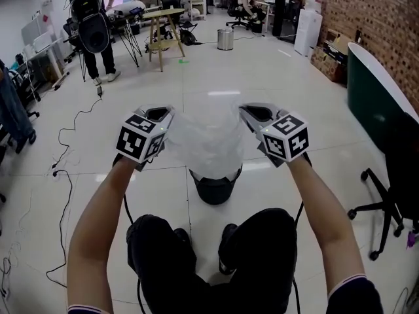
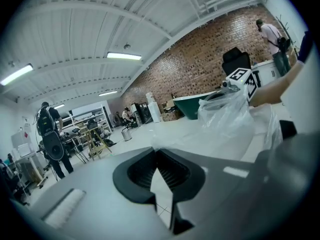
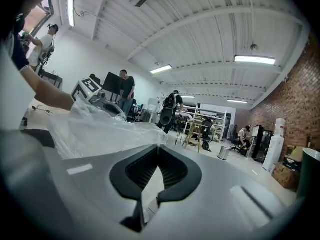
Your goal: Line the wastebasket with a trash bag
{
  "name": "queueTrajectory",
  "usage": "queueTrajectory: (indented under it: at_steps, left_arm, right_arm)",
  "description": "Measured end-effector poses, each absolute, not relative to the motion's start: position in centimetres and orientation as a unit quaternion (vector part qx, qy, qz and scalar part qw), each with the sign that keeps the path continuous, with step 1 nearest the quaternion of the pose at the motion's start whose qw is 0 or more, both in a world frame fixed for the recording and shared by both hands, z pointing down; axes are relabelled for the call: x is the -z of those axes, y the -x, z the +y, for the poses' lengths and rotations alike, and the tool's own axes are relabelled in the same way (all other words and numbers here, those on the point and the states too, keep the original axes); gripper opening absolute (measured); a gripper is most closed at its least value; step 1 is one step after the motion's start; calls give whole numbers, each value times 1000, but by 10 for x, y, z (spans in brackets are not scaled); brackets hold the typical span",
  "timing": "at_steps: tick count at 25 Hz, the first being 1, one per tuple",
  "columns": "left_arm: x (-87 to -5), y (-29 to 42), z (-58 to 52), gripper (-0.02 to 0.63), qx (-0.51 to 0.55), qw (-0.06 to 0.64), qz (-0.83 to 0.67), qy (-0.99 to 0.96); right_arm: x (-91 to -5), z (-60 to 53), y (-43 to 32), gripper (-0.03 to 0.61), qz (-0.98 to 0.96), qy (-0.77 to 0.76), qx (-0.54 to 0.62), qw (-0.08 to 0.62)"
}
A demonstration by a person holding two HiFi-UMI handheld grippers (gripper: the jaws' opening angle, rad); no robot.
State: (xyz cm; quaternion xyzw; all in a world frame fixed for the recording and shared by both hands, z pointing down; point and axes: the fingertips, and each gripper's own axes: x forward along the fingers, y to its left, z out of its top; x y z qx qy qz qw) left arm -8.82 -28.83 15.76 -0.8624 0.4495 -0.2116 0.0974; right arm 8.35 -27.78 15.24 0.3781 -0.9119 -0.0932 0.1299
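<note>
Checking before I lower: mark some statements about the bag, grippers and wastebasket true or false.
1. The left gripper and right gripper are both shut on the bag. True.
2. The bag's rim is folded over the wastebasket. False: the grippers hold it up, spread between them.
3. The wastebasket is black. True.
4. The wastebasket stands on a table. False: it stands on the floor.

floor [image 1: 216, 77]: glossy pale tiles | wall [image 1: 366, 12]: red brick | ceiling lights [image 2: 122, 56]: on
</note>
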Motion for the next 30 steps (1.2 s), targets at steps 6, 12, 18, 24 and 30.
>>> queueTrajectory:
  at_steps: [6, 12, 18, 24, 30]
  left_arm:
    - [-200, 85, -321, 12, 232, 66, 446, 862]
    - [-241, 76, -353, 12, 256, 43, 438, 860]
    - [-288, 66, -383, 12, 269, 15, 428, 863]
    - [-344, 68, -396, 12, 292, -18, 427, 856]
    - [-383, 81, -407, 12, 305, -43, 440, 843]
  right_arm:
    - [-195, -311, -92, 2, -910, -375, 64, 162]
    - [-242, -341, -107, 2, -907, -373, 39, 192]
    - [-284, -368, -119, 2, -903, -374, 12, 209]
    - [-335, -383, -129, 2, -901, -373, -23, 221]
    - [-375, -395, -131, 2, -897, -378, -52, 223]
